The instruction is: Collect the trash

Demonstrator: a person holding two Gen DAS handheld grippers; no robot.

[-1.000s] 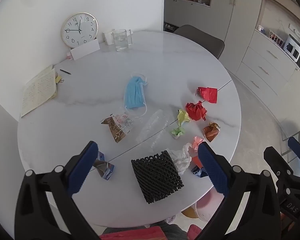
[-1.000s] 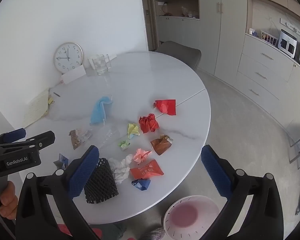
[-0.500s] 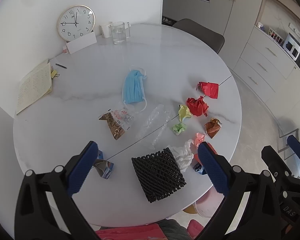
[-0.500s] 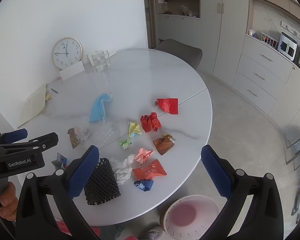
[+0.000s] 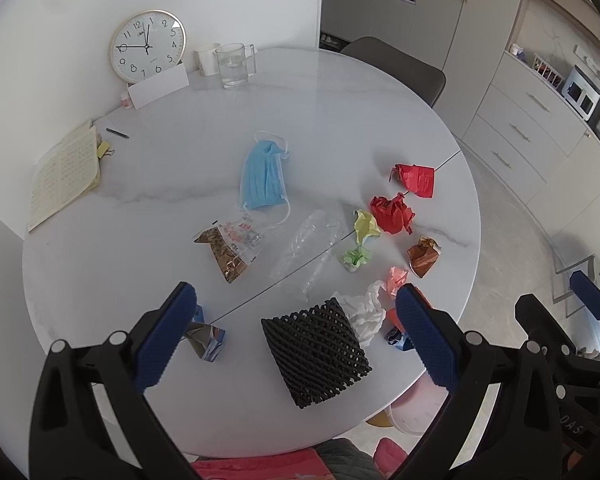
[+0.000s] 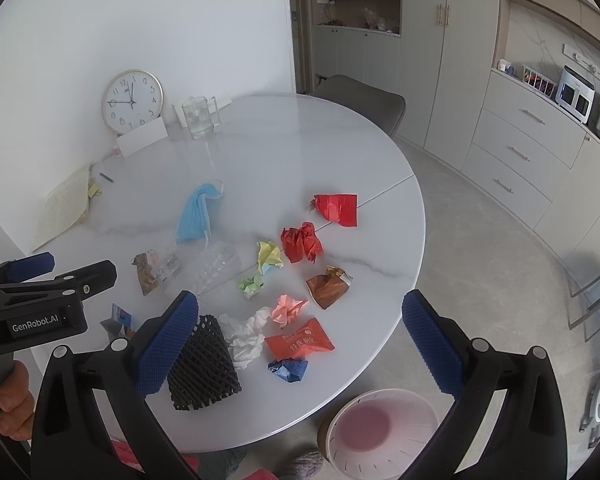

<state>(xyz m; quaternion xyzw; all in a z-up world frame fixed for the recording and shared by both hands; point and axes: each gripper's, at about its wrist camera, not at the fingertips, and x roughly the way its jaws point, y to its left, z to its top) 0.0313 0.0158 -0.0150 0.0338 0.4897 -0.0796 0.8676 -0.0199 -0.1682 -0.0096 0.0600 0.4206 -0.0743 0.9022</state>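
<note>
Trash lies scattered on a round white table (image 5: pixel 140 264): a black foam net (image 5: pixel 316 350), a white tissue (image 5: pixel 362 314), a blue mask (image 5: pixel 262 176), a clear plastic wrapper (image 5: pixel 308 248), a snack packet (image 5: pixel 228 246), red crumpled papers (image 5: pixel 392 214) and small coloured wads. My left gripper (image 5: pixel 296 336) hovers open above the near edge, over the black net. My right gripper (image 6: pixel 300 340) is open too, held above the net (image 6: pixel 202 364), tissue (image 6: pixel 244 338) and red packet (image 6: pixel 300 342). A pink-lined bin (image 6: pixel 380 436) stands on the floor below the table edge.
A clock (image 5: pixel 147 46), a glass mug (image 5: pixel 232 65), a white cup (image 5: pixel 207 59), a notebook (image 5: pixel 62 176) and a pen (image 5: pixel 117 132) sit at the table's far side. A grey chair (image 5: pixel 396 66) stands behind. Cabinets (image 6: pixel 520 148) line the right wall.
Both grippers have risen and drawn back a little, so the table looks slightly farther and more of it shows. Nothing on the table has moved.
</note>
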